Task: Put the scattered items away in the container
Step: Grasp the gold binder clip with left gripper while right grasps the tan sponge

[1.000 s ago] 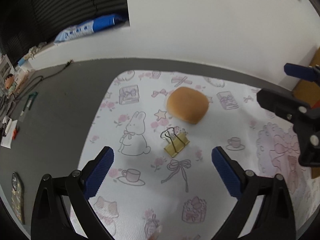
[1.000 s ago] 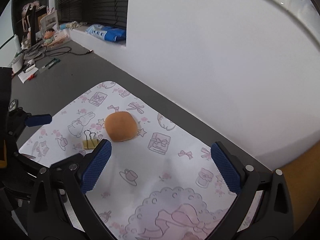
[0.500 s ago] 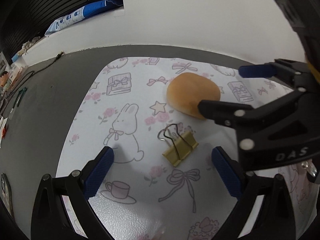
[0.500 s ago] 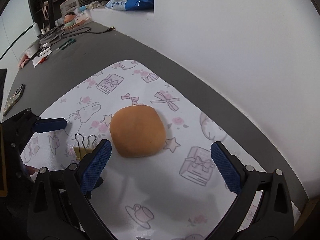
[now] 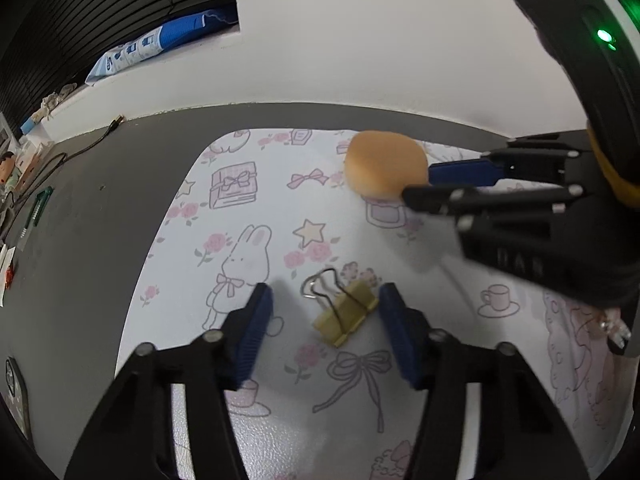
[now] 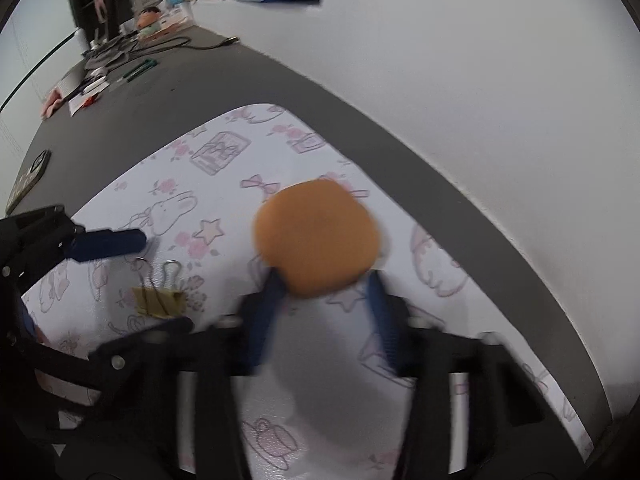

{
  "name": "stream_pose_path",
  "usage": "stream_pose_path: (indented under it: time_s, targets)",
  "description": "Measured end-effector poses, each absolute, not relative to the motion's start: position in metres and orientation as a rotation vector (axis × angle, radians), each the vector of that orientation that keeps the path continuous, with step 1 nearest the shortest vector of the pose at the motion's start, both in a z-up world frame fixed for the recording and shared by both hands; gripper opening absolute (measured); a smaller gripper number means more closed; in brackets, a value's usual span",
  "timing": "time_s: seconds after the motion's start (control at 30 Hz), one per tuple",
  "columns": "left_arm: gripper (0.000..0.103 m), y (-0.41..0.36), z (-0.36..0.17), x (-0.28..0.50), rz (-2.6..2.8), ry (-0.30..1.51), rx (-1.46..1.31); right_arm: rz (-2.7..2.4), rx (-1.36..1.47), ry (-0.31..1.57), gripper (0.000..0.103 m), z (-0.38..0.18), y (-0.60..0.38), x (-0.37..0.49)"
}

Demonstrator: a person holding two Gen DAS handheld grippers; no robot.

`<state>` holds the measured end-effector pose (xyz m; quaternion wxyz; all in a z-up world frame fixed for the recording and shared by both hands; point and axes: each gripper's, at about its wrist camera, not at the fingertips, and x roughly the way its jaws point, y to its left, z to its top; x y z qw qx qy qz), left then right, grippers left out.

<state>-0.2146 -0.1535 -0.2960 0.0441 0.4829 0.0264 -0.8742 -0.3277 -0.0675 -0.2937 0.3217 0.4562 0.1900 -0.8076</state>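
Risk of a double miss on the patterned mat point(image 5: 248, 420): left gripper point(image 5: 326, 326), jaws just closing, straddles the gold binder clip point(image 5: 346, 314) without pinching; could skid sideways. Right gripper point(image 6: 326, 304), jaws just closing, nips only the bun's point(image 6: 318, 236) near edge; might squash or slip.

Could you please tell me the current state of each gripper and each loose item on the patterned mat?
Left gripper: jaws have just been closing around the binder clip, pads not yet touching it.
Right gripper: jaws have just been closing, pads now at the bun's near sides.
Binder clip: lying flat on the mat, wire handles pointing away.
Bun: resting on the mat, between the right jaws.
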Motion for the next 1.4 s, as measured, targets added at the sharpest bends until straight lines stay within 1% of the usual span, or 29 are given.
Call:
stream_pose_path:
  time_s: [0.07,0.1,0.13,0.27,0.37,0.6,0.63,0.7,0.73,0.77,0.8,0.83,0.87,0.9,0.97,1.17,1.33,1.37,1.4]
  targets:
    - [0.045,-0.150,-0.295,-0.214,-2.673,0.079,1.482,-2.121,1.208,0.488,0.018,-0.293,-0.064,-0.331]
    - [0.041,-0.147,-0.294,-0.214,-2.675,0.076,1.485,-2.125,1.207,0.489,0.017,-0.293,-0.064,-0.332]
    - [0.034,-0.148,-0.294,-0.215,-2.676,0.075,1.487,-2.133,1.203,0.495,0.016,-0.294,-0.064,-0.331]
    - [0.033,-0.156,-0.296,-0.219,-2.661,0.084,1.497,-2.150,1.180,0.515,0.010,-0.294,-0.064,-0.327]
    - [0.033,-0.156,-0.296,-0.219,-2.658,0.084,1.492,-2.154,1.179,0.498,0.007,-0.294,-0.060,-0.327]
    - [0.033,-0.157,-0.297,-0.221,-2.644,0.091,1.489,-2.152,1.189,0.507,0.007,-0.293,-0.058,-0.325]
    - [0.033,-0.157,-0.298,-0.222,-2.644,0.090,1.488,-2.159,1.187,0.505,0.010,-0.294,-0.057,-0.324]
    - [0.033,-0.157,-0.298,-0.222,-2.644,0.086,1.489,-2.167,1.183,0.504,0.019,-0.294,-0.054,-0.322]
    - [0.032,-0.157,-0.298,-0.221,-2.643,0.085,1.490,-2.173,1.183,0.506,0.031,-0.294,-0.053,-0.321]
    - [0.032,-0.157,-0.298,-0.221,-2.643,0.086,1.488,-2.187,1.180,0.506,0.053,-0.293,-0.051,-0.320]
    - [0.032,-0.157,-0.298,-0.221,-2.643,0.084,1.487,-2.206,1.169,0.503,0.061,-0.292,-0.049,-0.319]
    - [0.032,-0.157,-0.298,-0.221,-2.642,0.080,1.487,-2.230,1.144,0.497,0.074,-0.289,-0.046,-0.317]
    - [0.032,-0.157,-0.298,-0.221,-2.642,0.078,1.485,-2.251,1.118,0.488,0.079,-0.285,-0.044,-0.315]
    - [0.032,-0.157,-0.299,-0.222,-2.640,0.079,1.484,-2.263,1.102,0.476,0.081,-0.282,-0.042,-0.315]
    - [0.032,-0.156,-0.299,-0.222,-2.638,0.083,1.483,-2.267,1.097,0.456,0.090,-0.278,-0.042,-0.317]
    - [0.032,-0.157,-0.299,-0.221,-2.637,0.089,1.483,-2.236,1.108,0.508,0.090,-0.286,-0.070,-0.328]
    - [0.032,-0.158,-0.300,-0.221,-2.639,0.094,1.478,-2.201,1.132,0.476,0.090,-0.292,-0.087,-0.331]
    - [0.032,-0.158,-0.300,-0.221,-2.638,0.095,1.477,-2.192,1.138,0.467,0.088,-0.293,-0.089,-0.332]
    - [0.032,-0.157,-0.300,-0.221,-2.638,0.093,1.477,-2.185,1.147,0.468,0.083,-0.295,-0.091,-0.332]
